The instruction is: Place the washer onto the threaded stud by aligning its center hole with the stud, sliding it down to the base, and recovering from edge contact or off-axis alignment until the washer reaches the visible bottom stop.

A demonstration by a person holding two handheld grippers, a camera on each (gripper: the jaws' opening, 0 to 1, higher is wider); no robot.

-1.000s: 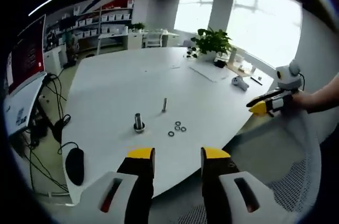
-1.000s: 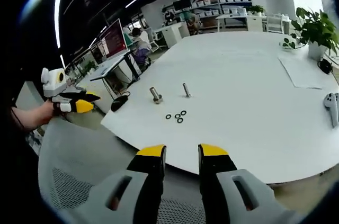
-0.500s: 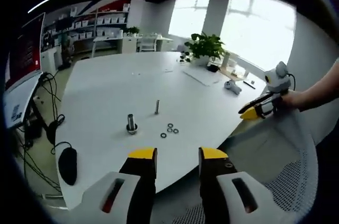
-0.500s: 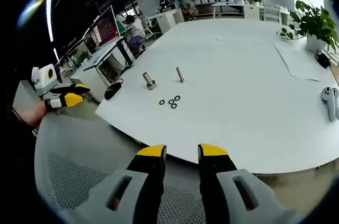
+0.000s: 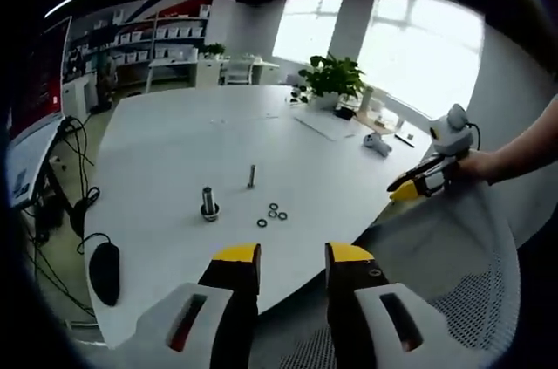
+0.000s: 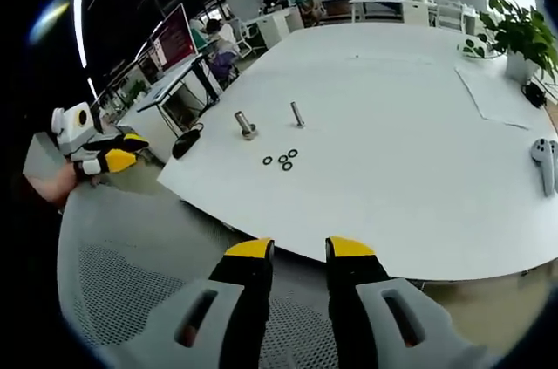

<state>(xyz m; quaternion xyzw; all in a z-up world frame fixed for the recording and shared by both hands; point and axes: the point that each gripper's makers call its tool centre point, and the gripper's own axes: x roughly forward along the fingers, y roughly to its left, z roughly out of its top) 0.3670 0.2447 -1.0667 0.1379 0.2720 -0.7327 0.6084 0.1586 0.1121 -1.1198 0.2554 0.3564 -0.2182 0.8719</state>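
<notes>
On the white table point(image 5: 174, 142) stand a short threaded stud on a round base point(image 5: 208, 203) and a thin plain stud point(image 5: 251, 176). Several small dark washers point(image 5: 272, 213) lie loose just in front of them. My left gripper point(image 5: 292, 254) hangs off the table's near edge, open and holding nothing. In the right gripper view the based stud point(image 6: 244, 125), thin stud point(image 6: 297, 114) and washers point(image 6: 281, 160) sit well ahead of my right gripper point(image 6: 299, 249), which is open with nothing in it and is over a chair. Each gripper shows in the other's view, hand-held: right gripper point(image 5: 410, 187), left gripper point(image 6: 109, 155).
A grey mesh chair point(image 6: 113, 299) lies under both grippers, short of the table edge. A black mouse point(image 5: 105, 271) rests near the left corner. A white controller point(image 6: 545, 164), papers and a potted plant point(image 6: 523, 37) sit at the far right. Desks and monitors point(image 6: 174, 42) stand beyond.
Both cameras have drawn back a little from the table, so the studs and washers look smaller. The studs and washers lie where they were. Both grippers stay open.
</notes>
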